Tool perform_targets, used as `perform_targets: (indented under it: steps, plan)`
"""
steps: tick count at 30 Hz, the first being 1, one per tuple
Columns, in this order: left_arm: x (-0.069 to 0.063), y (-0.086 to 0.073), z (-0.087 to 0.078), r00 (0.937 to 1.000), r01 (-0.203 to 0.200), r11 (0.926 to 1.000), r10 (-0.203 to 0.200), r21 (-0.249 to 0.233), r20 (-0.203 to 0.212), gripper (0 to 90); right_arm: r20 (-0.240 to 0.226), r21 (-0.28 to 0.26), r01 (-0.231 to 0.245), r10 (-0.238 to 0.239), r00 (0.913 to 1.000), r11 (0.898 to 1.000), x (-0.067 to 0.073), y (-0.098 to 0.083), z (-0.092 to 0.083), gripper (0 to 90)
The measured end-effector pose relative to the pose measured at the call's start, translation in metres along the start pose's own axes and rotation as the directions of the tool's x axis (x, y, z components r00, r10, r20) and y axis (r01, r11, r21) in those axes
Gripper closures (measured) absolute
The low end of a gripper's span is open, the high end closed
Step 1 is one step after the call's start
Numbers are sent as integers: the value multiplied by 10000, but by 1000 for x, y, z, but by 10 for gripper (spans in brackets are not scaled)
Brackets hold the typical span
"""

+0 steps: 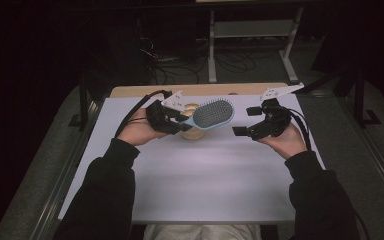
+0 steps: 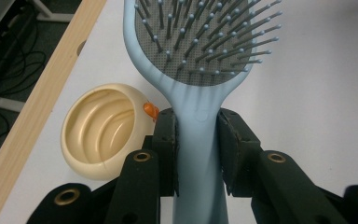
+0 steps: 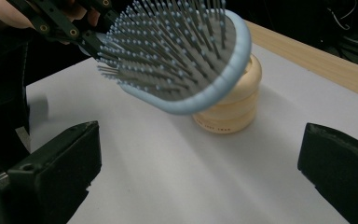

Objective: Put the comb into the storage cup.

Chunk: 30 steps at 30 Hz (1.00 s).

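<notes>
A lab-like recording room is suggested. A white-covered table [image 1: 200,190] is lit amid darkness, with tangled cables [image 1: 180,65] and a metal frame stand [image 1: 252,35] seen on the grey floor behind.

Black sleeves, black left gripper [image 1: 180,122] with brass-ringed holes, right gripper [image 1: 247,121], black cables
</notes>
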<state>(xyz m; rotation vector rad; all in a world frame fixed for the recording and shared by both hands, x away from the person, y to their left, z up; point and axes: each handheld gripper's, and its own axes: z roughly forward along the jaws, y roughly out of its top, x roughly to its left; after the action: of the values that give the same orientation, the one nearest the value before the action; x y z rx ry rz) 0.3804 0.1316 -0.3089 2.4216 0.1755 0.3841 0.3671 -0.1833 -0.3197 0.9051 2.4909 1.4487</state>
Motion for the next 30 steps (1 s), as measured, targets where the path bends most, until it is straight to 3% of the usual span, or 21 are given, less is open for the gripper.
perform_targets:
  steps: [10,20,25,27,30]
  plan:
    - [-3,3,2,9986,-240,9994,227,-264,-481,700,-578,-266,-361,345,9977,9990,-7,16,10,0]
    - [-4,4,5,9986,-295,9990,279,-341,-443,700,-849,87,-732,736,9937,9973,-10,29,28,0]
    - [-4,4,5,9986,-296,9987,277,-425,-448,700,-1044,158,-866,878,9907,9961,-11,32,31,125]
    - [-4,4,5,9985,-317,9985,297,-453,-452,699,-1360,135,-953,962,9860,9954,-12,33,31,170]
    - [-4,4,4,9985,-332,9983,311,-470,-451,699,-1421,189,-906,924,9855,9957,-11,34,31,191]
